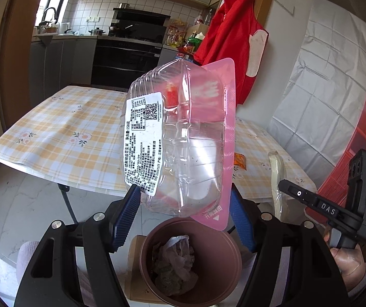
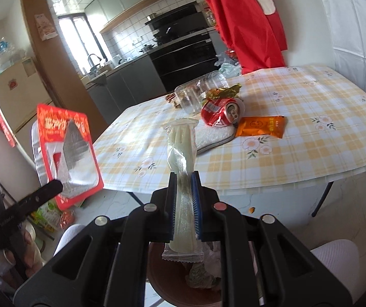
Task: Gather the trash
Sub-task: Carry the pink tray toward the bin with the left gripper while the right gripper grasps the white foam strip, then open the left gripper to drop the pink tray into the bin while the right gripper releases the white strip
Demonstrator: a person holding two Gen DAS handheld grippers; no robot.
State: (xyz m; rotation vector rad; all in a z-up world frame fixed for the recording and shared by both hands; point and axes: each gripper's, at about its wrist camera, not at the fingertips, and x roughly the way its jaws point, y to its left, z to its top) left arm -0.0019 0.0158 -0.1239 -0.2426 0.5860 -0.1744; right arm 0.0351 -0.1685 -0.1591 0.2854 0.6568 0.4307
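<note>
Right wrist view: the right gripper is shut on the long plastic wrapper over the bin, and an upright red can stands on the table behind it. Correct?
Not quite. The red can is crushed and lying on its side, not upright, as the right wrist view shows. The rest holds: the right gripper is shut on the long plastic wrapper above the brown bin, with the table behind.

Crushed can [image 2: 222,113], orange packet [image 2: 261,127] and clear box [image 2: 201,92] are crowding the table's [image 2: 311,153] middle, leaving its near edge open; tissue [image 1: 176,263] is half-filling the bin [image 1: 224,253] below.
</note>
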